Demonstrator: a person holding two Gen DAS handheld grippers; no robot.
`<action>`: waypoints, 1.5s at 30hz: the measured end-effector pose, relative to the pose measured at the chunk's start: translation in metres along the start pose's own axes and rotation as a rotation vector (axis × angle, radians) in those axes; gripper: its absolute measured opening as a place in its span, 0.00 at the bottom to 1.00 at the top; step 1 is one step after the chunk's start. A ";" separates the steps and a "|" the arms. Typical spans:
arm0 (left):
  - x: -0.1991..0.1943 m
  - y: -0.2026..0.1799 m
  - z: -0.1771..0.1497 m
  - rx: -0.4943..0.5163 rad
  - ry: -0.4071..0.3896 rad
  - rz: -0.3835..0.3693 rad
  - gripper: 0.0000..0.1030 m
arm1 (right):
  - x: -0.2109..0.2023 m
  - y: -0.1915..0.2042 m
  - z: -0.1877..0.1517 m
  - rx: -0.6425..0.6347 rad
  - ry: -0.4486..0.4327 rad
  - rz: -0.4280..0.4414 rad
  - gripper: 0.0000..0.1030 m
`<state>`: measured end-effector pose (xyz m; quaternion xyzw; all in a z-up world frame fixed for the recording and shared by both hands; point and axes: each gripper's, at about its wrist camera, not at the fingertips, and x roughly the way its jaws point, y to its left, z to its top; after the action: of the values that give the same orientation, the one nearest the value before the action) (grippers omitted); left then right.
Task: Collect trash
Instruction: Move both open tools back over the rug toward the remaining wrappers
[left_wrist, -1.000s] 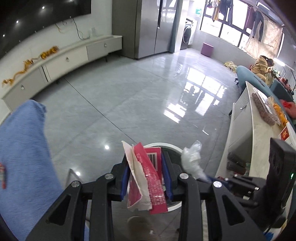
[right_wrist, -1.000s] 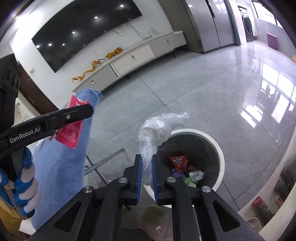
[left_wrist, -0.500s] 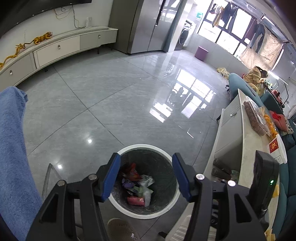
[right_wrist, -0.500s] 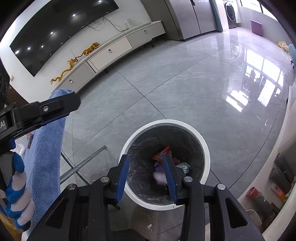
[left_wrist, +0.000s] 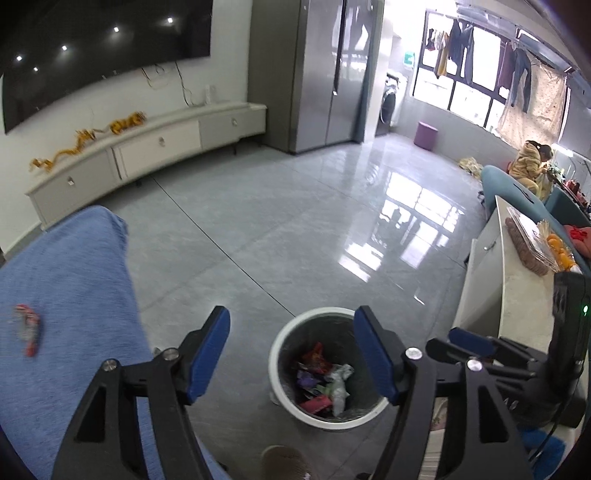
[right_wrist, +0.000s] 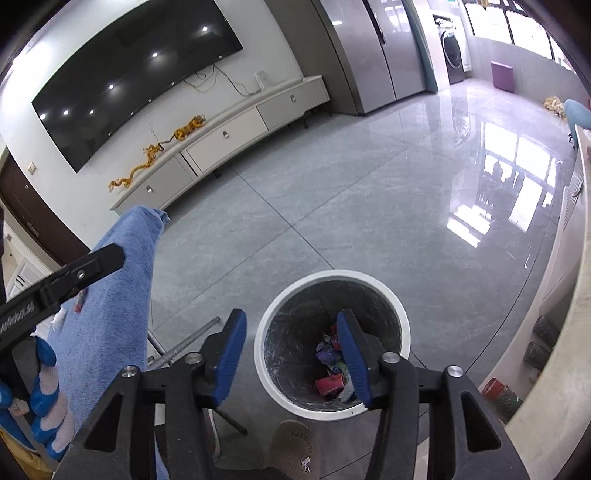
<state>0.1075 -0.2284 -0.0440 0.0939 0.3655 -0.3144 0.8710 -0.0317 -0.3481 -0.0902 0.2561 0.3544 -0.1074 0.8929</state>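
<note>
A white-rimmed trash bin (left_wrist: 286, 338) stands on the grey floor and holds several wrappers and a crumpled plastic bag (left_wrist: 338, 384). It also shows in the right wrist view (right_wrist: 280, 301). My left gripper (left_wrist: 291, 354) is open and empty, above and left of the bin. My right gripper (right_wrist: 291, 354) is open and empty above the bin's left rim; it shows at the right in the left wrist view (left_wrist: 469, 341). A red-and-white wrapper (left_wrist: 27, 328) lies on the blue towel (left_wrist: 74, 295) at left.
The blue towel (right_wrist: 110, 295) covers a table with metal legs (right_wrist: 181, 347) left of the bin. A white counter (left_wrist: 517, 288) with food stands at right. A slipper (right_wrist: 295, 446) is beside the bin. A TV cabinet (left_wrist: 147, 147) lines the far wall.
Both grippers released their trash into the bin, the red wrapper from the left and the plastic bag from the right. Both have since pulled back and tilted up.
</note>
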 end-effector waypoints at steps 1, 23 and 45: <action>-0.008 0.003 -0.001 -0.001 -0.011 0.009 0.67 | -0.004 0.004 0.000 -0.005 -0.009 -0.003 0.52; -0.180 0.067 -0.044 0.013 -0.285 0.158 0.67 | -0.094 0.114 0.003 -0.158 -0.295 -0.029 1.00; -0.277 0.170 -0.092 -0.185 -0.440 0.302 0.88 | -0.125 0.223 -0.012 -0.337 -0.425 0.003 1.00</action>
<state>0.0112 0.0742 0.0717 -0.0029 0.1764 -0.1591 0.9714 -0.0460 -0.1515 0.0732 0.0763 0.1716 -0.0970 0.9774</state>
